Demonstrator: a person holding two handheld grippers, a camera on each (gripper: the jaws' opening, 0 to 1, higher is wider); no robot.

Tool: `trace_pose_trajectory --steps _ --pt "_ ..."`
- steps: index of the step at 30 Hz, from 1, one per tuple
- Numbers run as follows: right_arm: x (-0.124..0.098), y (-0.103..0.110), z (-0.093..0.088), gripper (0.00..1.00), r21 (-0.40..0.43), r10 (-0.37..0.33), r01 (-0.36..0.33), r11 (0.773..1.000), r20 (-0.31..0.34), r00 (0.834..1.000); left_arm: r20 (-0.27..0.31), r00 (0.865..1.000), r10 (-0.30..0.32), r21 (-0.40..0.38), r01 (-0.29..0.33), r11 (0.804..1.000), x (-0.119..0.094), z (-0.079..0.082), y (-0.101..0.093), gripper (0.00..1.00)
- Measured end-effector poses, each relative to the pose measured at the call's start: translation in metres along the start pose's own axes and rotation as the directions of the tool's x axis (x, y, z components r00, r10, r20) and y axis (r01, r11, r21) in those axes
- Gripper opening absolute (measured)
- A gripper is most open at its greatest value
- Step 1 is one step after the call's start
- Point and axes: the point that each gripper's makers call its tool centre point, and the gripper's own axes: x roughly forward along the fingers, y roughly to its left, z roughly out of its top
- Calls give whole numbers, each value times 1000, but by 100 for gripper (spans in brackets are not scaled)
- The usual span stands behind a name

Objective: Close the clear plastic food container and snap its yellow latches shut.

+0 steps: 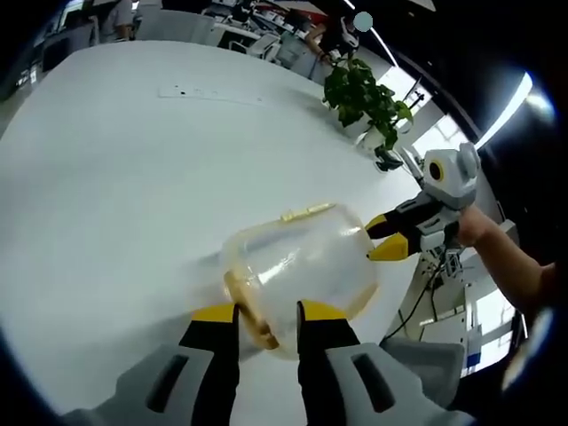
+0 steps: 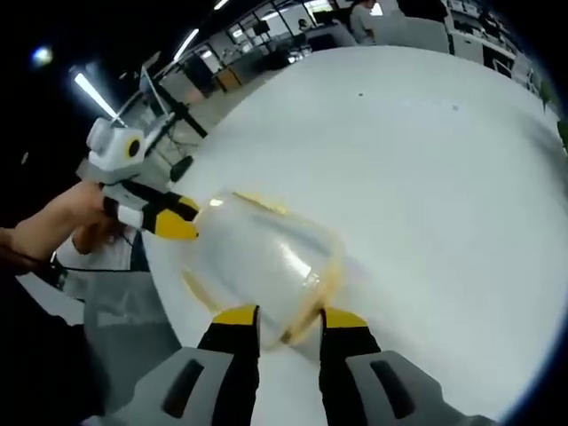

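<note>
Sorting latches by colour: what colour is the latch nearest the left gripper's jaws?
Yellow latch, against the clear container; best in the left gripper view.

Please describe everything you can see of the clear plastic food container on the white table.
The clear plastic food container is a rounded, see-through box with yellow latches along its rim. It sits near the edge of a white table. The left gripper has its jaws on either side of one latched end, and the right gripper does the same at the opposite end. Whether the lid is fully seated or the latches are snapped cannot be told through the glare and blur.
</note>
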Motion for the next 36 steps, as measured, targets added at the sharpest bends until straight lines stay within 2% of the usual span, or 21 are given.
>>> trace_pose_trajectory --steps 3,4,5,6,9,14,25,26,28,30,32,36 --pt "2 0 1 20 22 16 -16 1000 1 1000 -1 1000 7 -23 -7 1000 1 2 1 22" --pt "0 5 -3 20 69 20 -18 997 -21 1000 -6 1000 15 -18 -15 1000 1 4 0 22" --pt "1 3 -2 20 36 27 -26 999 -34 999 -19 1000 15 -21 -16 1000 1 4 -1 22" --pt "3 -3 1 20 44 27 -25 999 -48 998 -25 1000 16 -19 -16 1000 1 4 -2 22" --pt "5 -4 5 22 21 8 -6 1000 -67 998 -20 1000 11 -15 -11 1000 -1 2 0 22" --pt "3 -4 3 23 56 7 -4 998 -41 999 -17 1000 10 -18 -11 1000 -2 2 1 23" --pt "3 -3 4 24 51 -1 3 999 -24 1000 2 1000 18 -6 -18 1000 -2 0 2 27" --pt "3 -2 4 24 46 -3 4 999 -23 1000 12 1000 15 9 -16 1000 -2 0 2 27" --pt "3 -2 4 25 27 -8 8 1000 -21 1000 39 999 12 87 -15 996 -2 4 3 29" --pt "3 -1 4 25 20 -12 12 1000 -19 1000 40 999 21 95 -25 995 -3 3 2 29" --pt "3 -3 5 25 19 -10 10 1000 -16 1000 47 998 32 156 -38 987 -3 6 2 30" --pt "3 -2 5 25 20 -6 6 1000 -7 1000 59 997 44 197 -55 979 -3 7 2 31"
